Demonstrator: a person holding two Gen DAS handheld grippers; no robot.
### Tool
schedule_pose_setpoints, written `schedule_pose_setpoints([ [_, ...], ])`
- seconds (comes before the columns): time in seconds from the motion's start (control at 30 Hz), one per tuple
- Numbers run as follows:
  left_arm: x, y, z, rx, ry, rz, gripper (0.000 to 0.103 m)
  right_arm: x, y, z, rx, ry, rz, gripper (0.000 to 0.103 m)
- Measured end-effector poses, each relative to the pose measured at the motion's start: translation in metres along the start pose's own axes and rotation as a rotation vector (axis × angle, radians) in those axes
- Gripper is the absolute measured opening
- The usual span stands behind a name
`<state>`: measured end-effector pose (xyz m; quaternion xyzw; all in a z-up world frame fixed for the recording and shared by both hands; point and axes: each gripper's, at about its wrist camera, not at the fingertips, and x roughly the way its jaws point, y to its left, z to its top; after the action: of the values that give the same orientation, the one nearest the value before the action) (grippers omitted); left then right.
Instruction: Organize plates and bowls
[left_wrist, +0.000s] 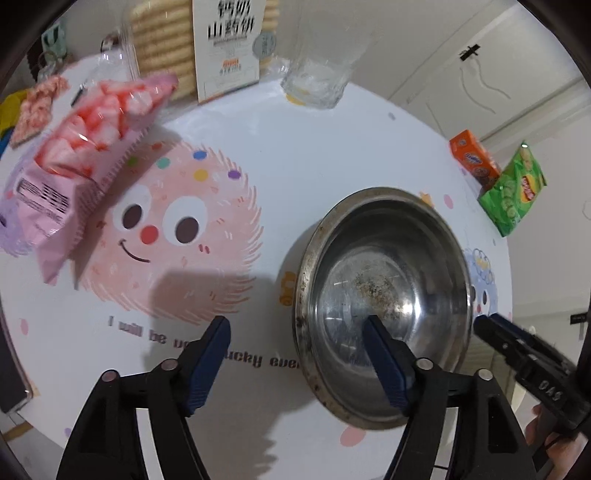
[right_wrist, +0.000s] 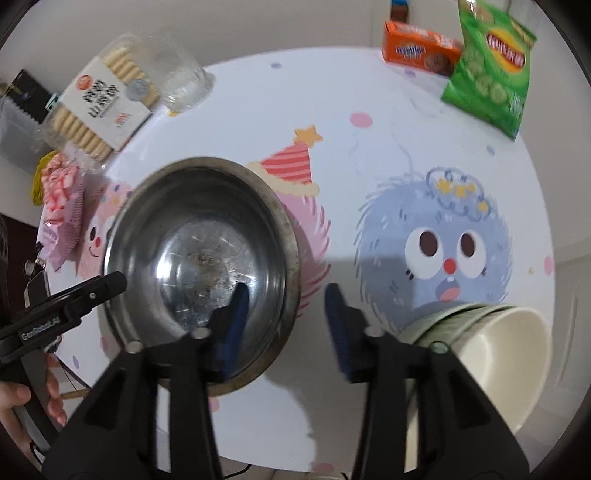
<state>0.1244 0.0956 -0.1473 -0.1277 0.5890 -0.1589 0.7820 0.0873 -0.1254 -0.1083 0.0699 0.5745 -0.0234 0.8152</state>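
The metal bowl (left_wrist: 384, 306) sits upright on the round desk (left_wrist: 295, 147). The left claw (left_wrist: 297, 328) is spread, one finger inside the bowl. The right claw (right_wrist: 284, 295) is spread too, straddling the rim. Stacked bowls (right_wrist: 491, 347), seemingly tipped, lie nearby.

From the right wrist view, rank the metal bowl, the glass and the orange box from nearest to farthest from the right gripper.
Measured from the right gripper:
1. Metal bowl, directly under its left finger, at lower left.
2. Glass, far side of the table, upper left.
3. Orange box, at the table's far edge, upper right, beside the green chip bag.
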Motion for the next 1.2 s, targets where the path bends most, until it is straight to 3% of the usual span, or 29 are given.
schedule_pose_setpoints([
  [0.07,-0.012,-0.004,-0.003,0.025,-0.017,0.016,0.083,-0.015,-0.002,-0.002,-0.013,-0.027,0.009,0.059],
  [0.17,-0.034,-0.02,-0.01,0.051,-0.048,0.0,0.084,-0.043,-0.011,-0.005,0.006,-0.066,0.057,0.059],
  [0.27,-0.051,-0.038,-0.018,0.048,-0.064,-0.043,0.084,-0.075,-0.023,-0.01,0.017,-0.118,0.101,0.065],
  [0.47,-0.046,-0.11,-0.04,0.105,0.0,-0.119,0.087,-0.111,-0.078,-0.029,0.051,-0.13,0.035,0.067],
  [0.73,-0.004,-0.177,-0.071,0.082,0.101,-0.122,0.087,-0.109,-0.147,-0.059,0.169,-0.056,0.019,0.067],
  [1.07,0.032,-0.203,-0.069,-0.068,0.153,-0.065,0.087,-0.07,-0.18,-0.058,0.252,0.085,0.127,0.067],
  [1.2,0.042,-0.201,-0.076,-0.109,0.164,-0.04,0.087,-0.057,-0.189,-0.058,0.267,0.118,0.122,0.067],
])
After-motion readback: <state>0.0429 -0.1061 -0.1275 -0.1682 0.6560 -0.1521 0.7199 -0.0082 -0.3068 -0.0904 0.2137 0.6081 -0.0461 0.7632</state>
